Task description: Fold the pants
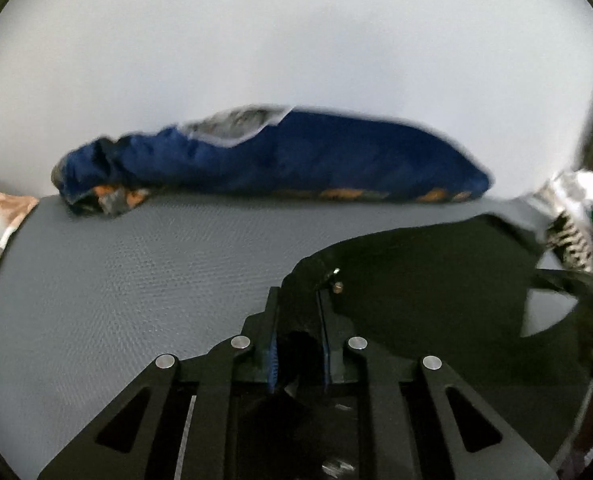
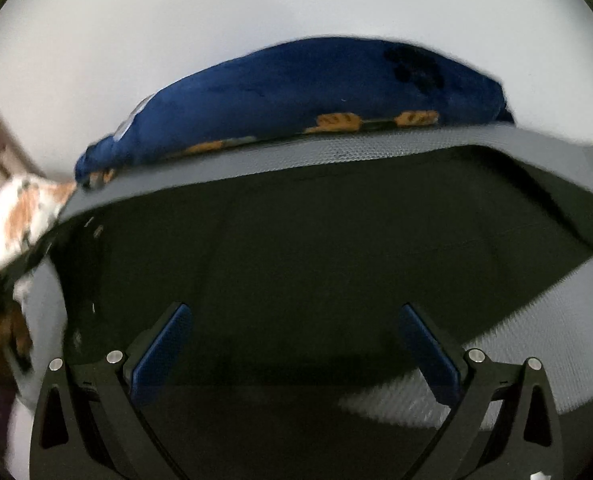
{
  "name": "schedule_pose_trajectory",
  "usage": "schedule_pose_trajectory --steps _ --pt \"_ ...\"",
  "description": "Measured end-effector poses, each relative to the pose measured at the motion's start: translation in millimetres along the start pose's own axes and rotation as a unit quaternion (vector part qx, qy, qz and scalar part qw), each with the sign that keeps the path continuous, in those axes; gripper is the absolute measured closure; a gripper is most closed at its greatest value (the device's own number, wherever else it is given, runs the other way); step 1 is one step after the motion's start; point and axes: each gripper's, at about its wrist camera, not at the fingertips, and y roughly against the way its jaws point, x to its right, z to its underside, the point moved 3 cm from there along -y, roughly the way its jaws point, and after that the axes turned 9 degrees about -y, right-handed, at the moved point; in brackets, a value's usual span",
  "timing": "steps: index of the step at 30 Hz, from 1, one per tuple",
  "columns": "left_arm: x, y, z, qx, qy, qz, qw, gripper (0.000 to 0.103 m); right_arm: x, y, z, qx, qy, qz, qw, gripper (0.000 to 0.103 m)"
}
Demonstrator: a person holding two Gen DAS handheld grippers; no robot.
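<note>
Left jaws pinch black pants (image 1: 416,280); right jaws spread; blue bundle (image 2: 296,96) behind.

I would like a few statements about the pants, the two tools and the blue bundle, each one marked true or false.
1. The left tool is shut on the black pants. True.
2. The right tool is closed on the pants. False: its jaws stand wide open above the cloth.
3. The blue bundle lies beyond the pants, on the grey mat. True.
4. The pants are white. False: they are black.
</note>
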Motion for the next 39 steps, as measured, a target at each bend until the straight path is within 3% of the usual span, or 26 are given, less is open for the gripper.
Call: schedule_pose_trajectory --steps 3,9,15,16,18,20,22,24,27,32,38,39 --pt "32.1 21.7 5.0 0.026 -0.014 0.001 0.9996 0.087 20.3 -20.7 -30.6 -0.045 -0.067 -0.059 0.995 0.000" --pt "64.8 54.9 23.8 0.046 0.007 0.015 0.9988 0.087 45.5 -59.9 -64.4 -0.129 -0.202 -0.155 0.958 0.001" --pt "86.0 78.6 37.8 0.060 0.019 0.020 0.9978 0.087 52.3 -74.6 -87.6 -0.155 -0.241 -0.134 0.949 0.004" --pt "88.9 81.3 40.5 0.059 0.022 0.023 0.9977 0.087 53.5 -78.1 -91.3 -0.161 -0.243 -0.126 0.948 0.010" --pt "90.2 81.8 43.4 0.056 0.027 0.024 0.9978 0.087 56.9 -90.4 -101.3 -0.188 -0.245 -0.122 0.943 0.032" --pt "92.5 85.7 47.4 0.054 0.034 0.025 0.9976 0.087 55.0 -93.4 -101.6 -0.194 -0.238 -0.120 0.944 0.072" --pt "92.5 87.8 50.7 0.052 0.038 0.023 0.9977 0.087 53.1 -97.3 -101.4 -0.199 -0.226 -0.096 0.949 0.092" --pt "88.3 89.7 53.5 0.049 0.049 0.020 0.9974 0.087 52.3 -93.0 -98.4 -0.194 -0.224 -0.100 0.950 0.094" --pt "80.5 93.3 56.6 0.046 0.064 0.018 0.9967 0.087 52.9 -67.7 -87.9 -0.162 -0.222 -0.120 0.954 0.096" --pt "69.9 103.3 72.5 0.038 0.098 0.023 0.9942 0.087 57.3 1.4 -39.3 -0.119 -0.226 -0.149 0.955 0.097" --pt "80.6 117.7 106.5 0.013 0.098 0.018 0.9949 0.086 66.5 64.6 51.6 -0.094 -0.261 -0.174 0.945 0.097" --pt "83.3 120.9 116.8 0.004 0.100 0.019 0.9948 0.086 71.7 78.7 80.6 -0.087 -0.270 -0.175 0.943 0.097"
